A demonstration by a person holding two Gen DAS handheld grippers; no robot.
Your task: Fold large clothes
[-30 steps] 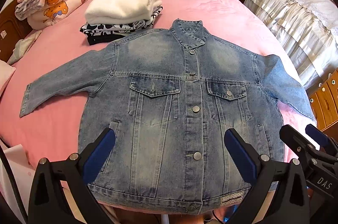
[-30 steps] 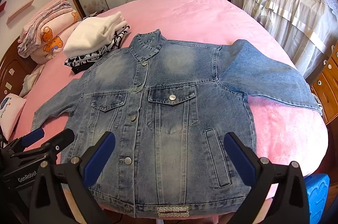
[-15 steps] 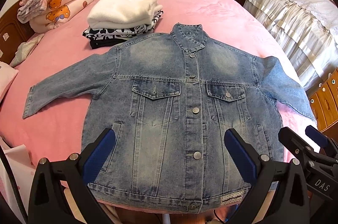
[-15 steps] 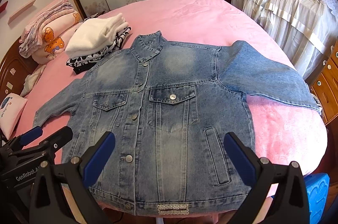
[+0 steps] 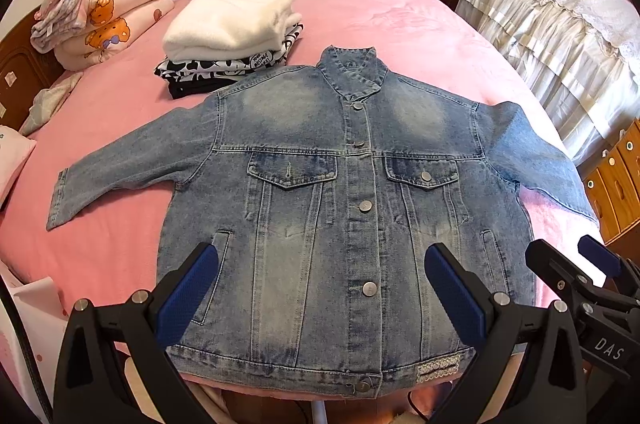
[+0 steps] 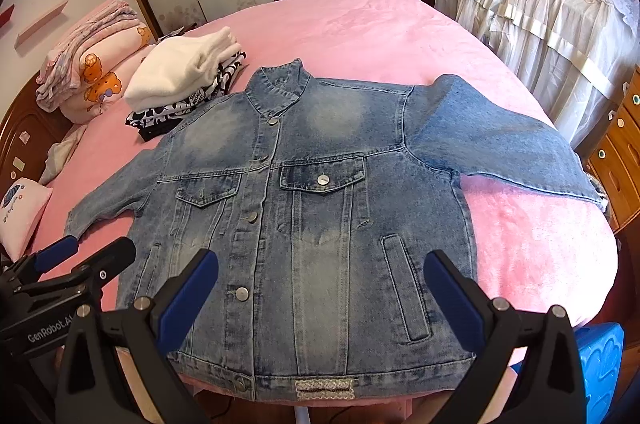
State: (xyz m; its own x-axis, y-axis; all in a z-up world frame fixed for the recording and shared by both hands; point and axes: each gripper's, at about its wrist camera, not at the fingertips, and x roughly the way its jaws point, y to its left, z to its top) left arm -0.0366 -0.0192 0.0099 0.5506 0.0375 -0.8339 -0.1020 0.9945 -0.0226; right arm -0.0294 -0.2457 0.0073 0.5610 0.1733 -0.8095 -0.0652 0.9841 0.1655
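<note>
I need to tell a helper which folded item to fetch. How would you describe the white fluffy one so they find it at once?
On the pink bed, look beyond the spread blue denim jacket toward its left shoulder. The white fluffy folded garment tops a small stack, above a black-and-white patterned folded garment; it alone is plain white.

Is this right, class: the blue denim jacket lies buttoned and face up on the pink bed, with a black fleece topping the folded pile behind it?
Not quite. The fleece topping the pile is white, as the left wrist view shows. The blue denim jacket does lie buttoned, face up on the pink bed.
</note>
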